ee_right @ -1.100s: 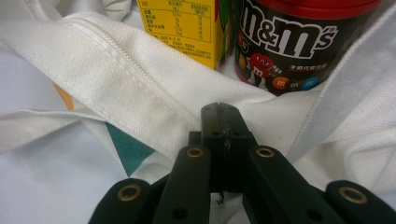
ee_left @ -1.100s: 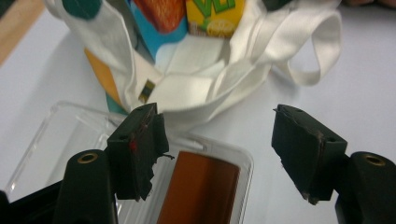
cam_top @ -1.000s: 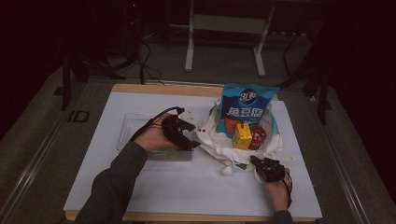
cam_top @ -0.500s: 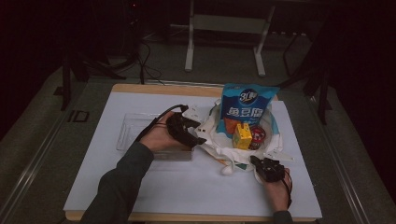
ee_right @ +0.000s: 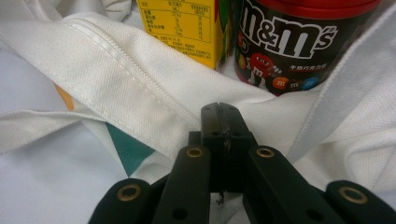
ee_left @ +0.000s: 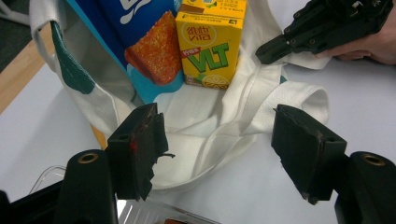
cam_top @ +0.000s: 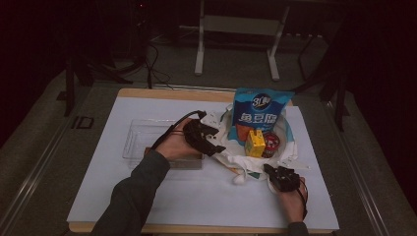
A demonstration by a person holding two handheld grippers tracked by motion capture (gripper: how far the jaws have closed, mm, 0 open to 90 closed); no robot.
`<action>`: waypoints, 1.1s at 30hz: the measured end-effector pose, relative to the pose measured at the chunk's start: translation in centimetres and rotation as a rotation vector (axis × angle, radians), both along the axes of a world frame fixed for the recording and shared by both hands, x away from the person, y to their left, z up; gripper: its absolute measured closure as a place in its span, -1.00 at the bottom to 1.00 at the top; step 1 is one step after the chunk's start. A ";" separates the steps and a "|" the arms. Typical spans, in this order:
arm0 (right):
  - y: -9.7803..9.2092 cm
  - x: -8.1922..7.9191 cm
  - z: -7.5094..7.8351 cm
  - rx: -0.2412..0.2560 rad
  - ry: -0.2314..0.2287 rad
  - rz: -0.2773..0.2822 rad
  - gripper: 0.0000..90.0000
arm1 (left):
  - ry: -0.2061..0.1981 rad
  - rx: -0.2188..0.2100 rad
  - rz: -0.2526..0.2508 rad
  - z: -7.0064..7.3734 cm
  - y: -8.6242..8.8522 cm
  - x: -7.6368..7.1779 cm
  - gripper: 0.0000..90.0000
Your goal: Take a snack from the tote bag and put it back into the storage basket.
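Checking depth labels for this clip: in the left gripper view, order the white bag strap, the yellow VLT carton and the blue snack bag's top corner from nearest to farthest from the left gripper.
1. White bag strap: just beyond the open fingers, toward the right one.
2. Yellow VLT carton: farther ahead, centre, standing in the bag.
3. Blue snack bag's top corner: farthest, upper left.
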State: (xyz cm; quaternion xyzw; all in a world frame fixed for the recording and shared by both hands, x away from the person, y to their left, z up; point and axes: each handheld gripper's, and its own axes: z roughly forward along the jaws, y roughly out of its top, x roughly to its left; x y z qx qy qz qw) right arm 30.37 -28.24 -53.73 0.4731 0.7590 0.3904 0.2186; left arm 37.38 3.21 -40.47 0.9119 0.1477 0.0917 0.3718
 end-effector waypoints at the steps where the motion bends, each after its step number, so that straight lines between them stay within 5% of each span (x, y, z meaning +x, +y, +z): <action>1: 0.0 0.0 0.0 0.000 0.000 0.000 1.00 | 0.005 -0.004 0.007 -0.1 -0.1 0.1 -0.27; 19: 0.0 0.0 0.0 -0.004 -0.003 -0.001 1.00 | 0.038 -0.094 0.034 -0.2 -1.0 0.6 -0.32; 25: 0.1 -0.1 0.0 -0.006 -0.004 -0.001 1.00 | -0.012 -0.113 0.060 -0.2 -1.4 0.5 -0.25; 33: 0.1 -0.1 0.0 -0.005 -0.003 -0.001 1.00 | -0.018 -0.108 0.051 -0.6 -2.4 0.4 -0.24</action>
